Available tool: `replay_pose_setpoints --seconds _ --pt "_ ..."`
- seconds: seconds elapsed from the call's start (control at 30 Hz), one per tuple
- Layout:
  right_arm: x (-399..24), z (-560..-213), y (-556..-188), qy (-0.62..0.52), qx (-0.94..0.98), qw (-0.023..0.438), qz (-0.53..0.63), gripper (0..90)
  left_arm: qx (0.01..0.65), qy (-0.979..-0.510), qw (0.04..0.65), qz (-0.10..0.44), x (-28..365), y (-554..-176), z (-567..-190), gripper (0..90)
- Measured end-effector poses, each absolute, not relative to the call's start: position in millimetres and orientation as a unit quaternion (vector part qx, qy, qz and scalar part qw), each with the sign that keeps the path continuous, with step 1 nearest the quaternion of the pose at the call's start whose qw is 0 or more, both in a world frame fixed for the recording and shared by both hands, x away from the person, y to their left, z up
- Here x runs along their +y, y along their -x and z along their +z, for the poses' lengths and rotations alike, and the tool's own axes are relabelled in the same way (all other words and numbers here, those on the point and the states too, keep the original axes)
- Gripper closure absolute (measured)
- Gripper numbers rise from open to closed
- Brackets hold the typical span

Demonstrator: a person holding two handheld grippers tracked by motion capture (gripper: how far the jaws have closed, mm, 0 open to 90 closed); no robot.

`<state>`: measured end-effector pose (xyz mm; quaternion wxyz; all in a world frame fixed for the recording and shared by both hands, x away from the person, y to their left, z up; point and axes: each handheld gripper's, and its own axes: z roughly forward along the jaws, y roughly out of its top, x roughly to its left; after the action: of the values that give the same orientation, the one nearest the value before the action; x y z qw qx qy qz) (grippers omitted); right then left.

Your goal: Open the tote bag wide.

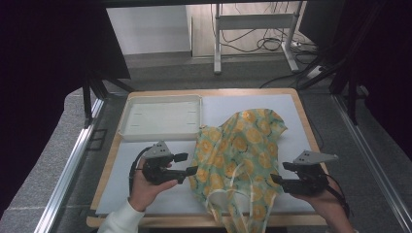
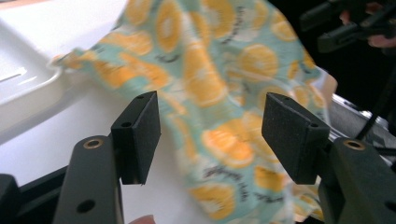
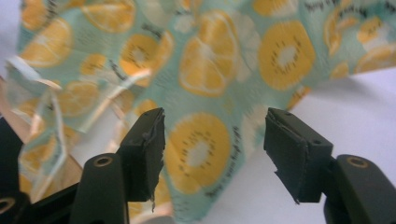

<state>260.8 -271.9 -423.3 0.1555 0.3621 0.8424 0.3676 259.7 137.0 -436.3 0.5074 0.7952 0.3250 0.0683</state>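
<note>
A teal bag (image 1: pixel 243 145) printed with orange slices lies crumpled and puffed up on the white mat (image 1: pixel 218 107), its clear handles hanging over the near table edge. My left gripper (image 1: pixel 187 163) stands open just left of the bag, jaws pointing at its edge. In the left gripper view the bag (image 2: pixel 210 56) lies beyond the open left gripper (image 2: pixel 212 100), and nothing is pressed between the pads. My right gripper (image 1: pixel 281 172) stands open at the bag's right side. The right gripper view has the bag (image 3: pixel 210 60) close ahead of the open right gripper (image 3: pixel 217 114).
An empty white tray (image 1: pixel 160 136) sits at the back left of the mat, touching the bag's left corner; it is the pale shape (image 2: pixel 28 88) in the left gripper view. The wooden table edge (image 1: pixel 194 221) runs close to the hands. Metal rails flank the table.
</note>
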Motion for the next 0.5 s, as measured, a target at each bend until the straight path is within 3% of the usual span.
replay_pose_setpoints --seconds 0.17,0.5 --pt "-254 -421 -251 -0.340 0.853 0.147 0.368 34.0 0.297 -0.813 0.495 0.070 117 -253 -432 37.6" --pt "-224 -453 -255 -0.319 0.884 0.103 0.326 32.2 0.279 -0.835 0.471 0.052 92 -254 -443 36.5"
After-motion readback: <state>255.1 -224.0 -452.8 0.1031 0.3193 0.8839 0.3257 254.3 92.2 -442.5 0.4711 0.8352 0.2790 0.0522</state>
